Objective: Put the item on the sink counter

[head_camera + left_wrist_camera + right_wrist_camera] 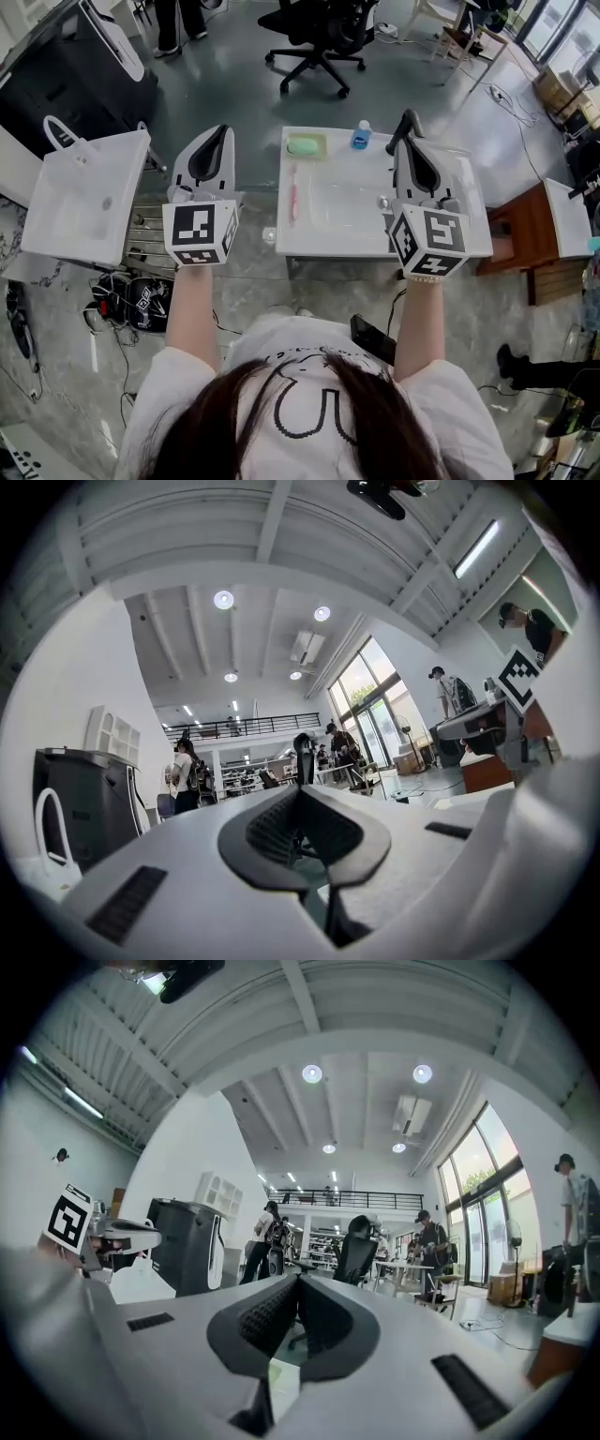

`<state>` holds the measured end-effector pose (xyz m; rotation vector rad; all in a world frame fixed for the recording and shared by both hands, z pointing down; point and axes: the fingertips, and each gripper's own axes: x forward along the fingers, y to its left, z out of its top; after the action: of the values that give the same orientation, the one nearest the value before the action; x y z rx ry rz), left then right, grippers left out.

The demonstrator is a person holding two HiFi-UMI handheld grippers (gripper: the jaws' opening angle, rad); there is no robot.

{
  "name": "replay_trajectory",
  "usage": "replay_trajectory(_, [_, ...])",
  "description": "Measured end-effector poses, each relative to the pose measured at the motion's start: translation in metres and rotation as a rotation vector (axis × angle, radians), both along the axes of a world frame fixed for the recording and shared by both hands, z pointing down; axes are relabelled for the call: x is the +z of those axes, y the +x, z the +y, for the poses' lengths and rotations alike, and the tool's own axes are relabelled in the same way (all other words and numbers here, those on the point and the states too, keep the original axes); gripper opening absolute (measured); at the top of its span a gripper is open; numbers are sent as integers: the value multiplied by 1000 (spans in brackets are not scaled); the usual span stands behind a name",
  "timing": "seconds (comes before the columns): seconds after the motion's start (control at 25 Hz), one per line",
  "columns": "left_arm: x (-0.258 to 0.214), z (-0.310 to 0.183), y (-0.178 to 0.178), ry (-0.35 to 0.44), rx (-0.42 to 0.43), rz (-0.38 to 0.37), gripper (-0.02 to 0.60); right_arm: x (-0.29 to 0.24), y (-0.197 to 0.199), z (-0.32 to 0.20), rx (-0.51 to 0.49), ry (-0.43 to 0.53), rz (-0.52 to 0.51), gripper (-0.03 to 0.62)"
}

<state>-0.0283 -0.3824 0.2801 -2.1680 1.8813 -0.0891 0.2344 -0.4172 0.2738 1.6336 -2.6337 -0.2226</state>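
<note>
Head view: a pink toothbrush [293,192] lies flat on the white worktop [328,246], along the left edge of its shallow basin. A green soap bar [306,145] sits in a dish at the back left corner, and a small blue bottle [361,136] stands upright just right of it. The left tongs [222,131] hover beside the worktop's left edge and the right tongs [410,117] over its right side, touching none of these. A second white sink [84,197] stands to the left, and a black office chair [319,33] sits on the grey floor beyond.

Left gripper view: the left tongs [300,794] are clenched on nothing, facing a high white hall with ceiling lights and tall windows.

Right gripper view: the right tongs [298,1283] are clenched and empty too.
</note>
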Motion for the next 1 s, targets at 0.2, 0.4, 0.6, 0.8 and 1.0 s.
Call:
replay_trajectory(0.2, [-13,7,-5,25,19,-6,11,-24,7,12,12,83,3,28])
replay_trajectory(0.4, [-25,15,-17,46,24,-4,11,-31,3,21,10,77,-10,29])
replay_trajectory(0.6, [-34,16,-26,63,29,13,11,-39,2,27,19,99,-4,29])
replay_trajectory(0.8, [-39,13,-29,76,43,17,11,-50,2,31,34,127,-1,29])
replay_trajectory(1.0, [-44,12,-28,91,54,14,11,-53,2,28,59,138,23,28])
